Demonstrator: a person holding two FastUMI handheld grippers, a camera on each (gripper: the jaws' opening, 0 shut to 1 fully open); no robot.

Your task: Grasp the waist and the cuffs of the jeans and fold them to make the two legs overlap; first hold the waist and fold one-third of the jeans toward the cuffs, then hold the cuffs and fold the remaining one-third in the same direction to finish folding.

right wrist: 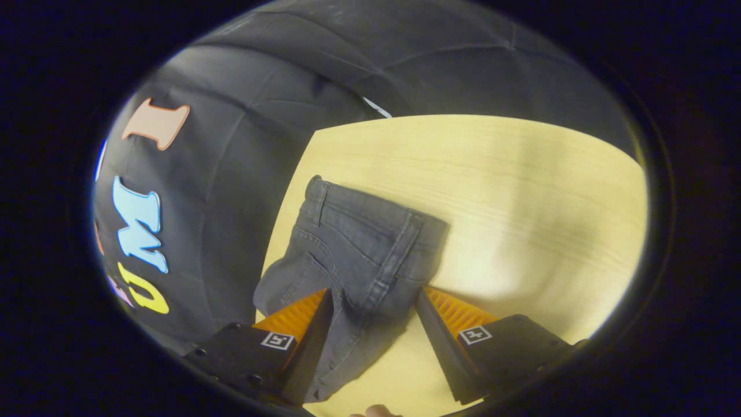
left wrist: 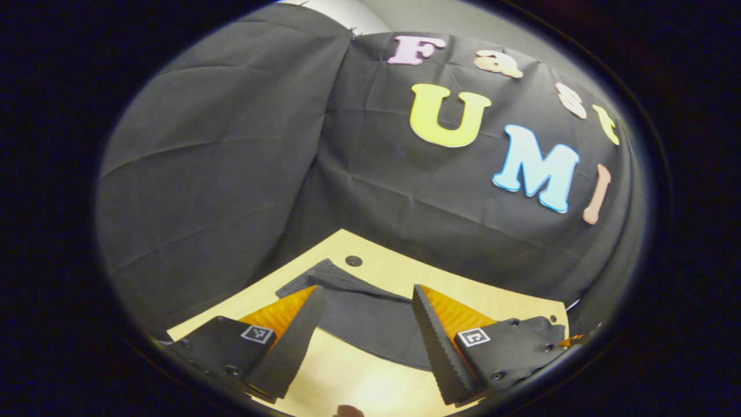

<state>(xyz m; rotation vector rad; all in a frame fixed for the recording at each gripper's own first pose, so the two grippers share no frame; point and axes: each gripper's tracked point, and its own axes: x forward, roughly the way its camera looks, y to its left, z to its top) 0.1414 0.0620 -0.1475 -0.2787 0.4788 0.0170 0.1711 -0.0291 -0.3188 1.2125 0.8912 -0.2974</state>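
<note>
- We see the dark jeans [right wrist: 353, 249] lying as a compact bundle on the wooden table [right wrist: 521, 185], near its far-left edge by the booth cloth.
- We judge the folds largely done; little seems left beyond tidying.
- Our right gripper [right wrist: 373, 315] hovers wide open over the denim, gripping nothing.
- Our left gripper [left wrist: 365, 330] is likewise open and empty.

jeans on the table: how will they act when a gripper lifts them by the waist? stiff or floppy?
Probably floppy: the jeans lie flat and creased on the table, so unheld parts should sag. Likely weighty for cloth, given thick seams and waistband. Slip looks unlikely, since the ridged fingers of the open right gripper should bite denim.
</note>
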